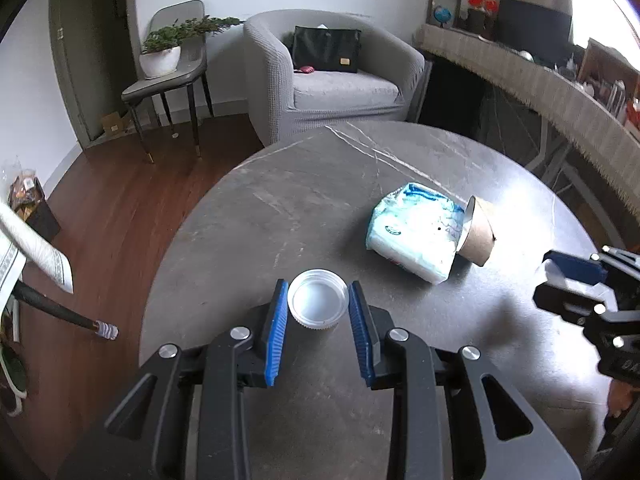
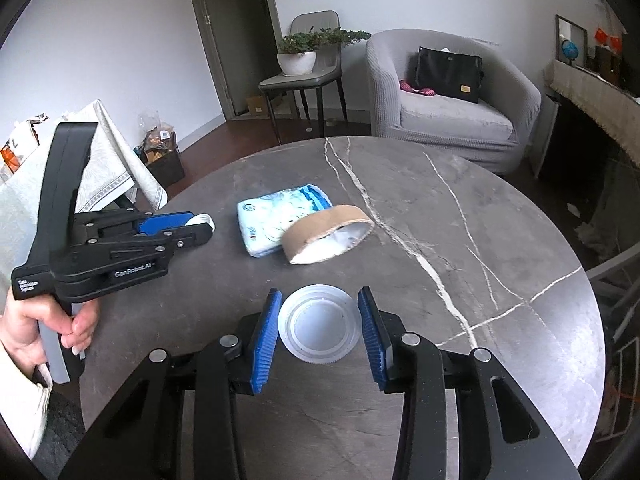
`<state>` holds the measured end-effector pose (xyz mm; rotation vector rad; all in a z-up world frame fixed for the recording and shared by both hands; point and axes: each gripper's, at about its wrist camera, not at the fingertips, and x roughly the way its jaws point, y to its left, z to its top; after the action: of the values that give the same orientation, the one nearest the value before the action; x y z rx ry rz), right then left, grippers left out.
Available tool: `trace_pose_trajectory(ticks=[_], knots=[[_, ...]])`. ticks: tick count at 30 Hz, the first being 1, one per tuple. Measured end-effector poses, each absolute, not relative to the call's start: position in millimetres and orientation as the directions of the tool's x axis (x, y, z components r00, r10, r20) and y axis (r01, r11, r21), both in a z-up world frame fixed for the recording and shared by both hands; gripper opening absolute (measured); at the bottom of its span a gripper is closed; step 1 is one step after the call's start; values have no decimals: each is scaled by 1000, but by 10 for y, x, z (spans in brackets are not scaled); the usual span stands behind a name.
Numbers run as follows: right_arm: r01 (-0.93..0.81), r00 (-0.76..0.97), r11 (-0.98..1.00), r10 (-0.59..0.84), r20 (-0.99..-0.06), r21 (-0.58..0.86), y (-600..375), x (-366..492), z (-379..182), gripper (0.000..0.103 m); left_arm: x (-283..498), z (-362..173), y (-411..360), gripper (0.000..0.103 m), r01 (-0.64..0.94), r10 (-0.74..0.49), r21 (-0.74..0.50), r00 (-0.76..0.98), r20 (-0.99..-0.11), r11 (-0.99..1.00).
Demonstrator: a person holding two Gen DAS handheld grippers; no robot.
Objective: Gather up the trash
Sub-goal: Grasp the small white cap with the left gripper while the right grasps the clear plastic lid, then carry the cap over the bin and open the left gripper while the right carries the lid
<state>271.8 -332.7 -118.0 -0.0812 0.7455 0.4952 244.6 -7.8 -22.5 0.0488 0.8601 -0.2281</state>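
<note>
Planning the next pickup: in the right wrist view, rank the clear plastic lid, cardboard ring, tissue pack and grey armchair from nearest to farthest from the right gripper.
1. Clear plastic lid, between the right gripper pads.
2. Cardboard ring, ahead, mid-table.
3. Tissue pack, just behind it, leftward.
4. Grey armchair, beyond the table.

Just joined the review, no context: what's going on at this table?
A person is clearing trash off a round grey table with two handheld grippers. The left gripper is shut on a small white lid; the right gripper is shut on a wider translucent lid. Both lids sit low over the tabletop. A tissue pack and a cardboard ring leaning on it are still out.
</note>
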Motion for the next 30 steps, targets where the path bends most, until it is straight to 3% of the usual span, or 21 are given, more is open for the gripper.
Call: trace_pose_trajectory(ticks=[20,30], knots=[[-486,620,867,433,-654,114,-2760,2190,-1185,40,1516,37,566,33,120,-128,-62,683,-719,991],[-531,622,839,482,-618,120,-2390,1815,-1128,40,1170,-105,1086,33,26,-83,-89,674,-734,996]])
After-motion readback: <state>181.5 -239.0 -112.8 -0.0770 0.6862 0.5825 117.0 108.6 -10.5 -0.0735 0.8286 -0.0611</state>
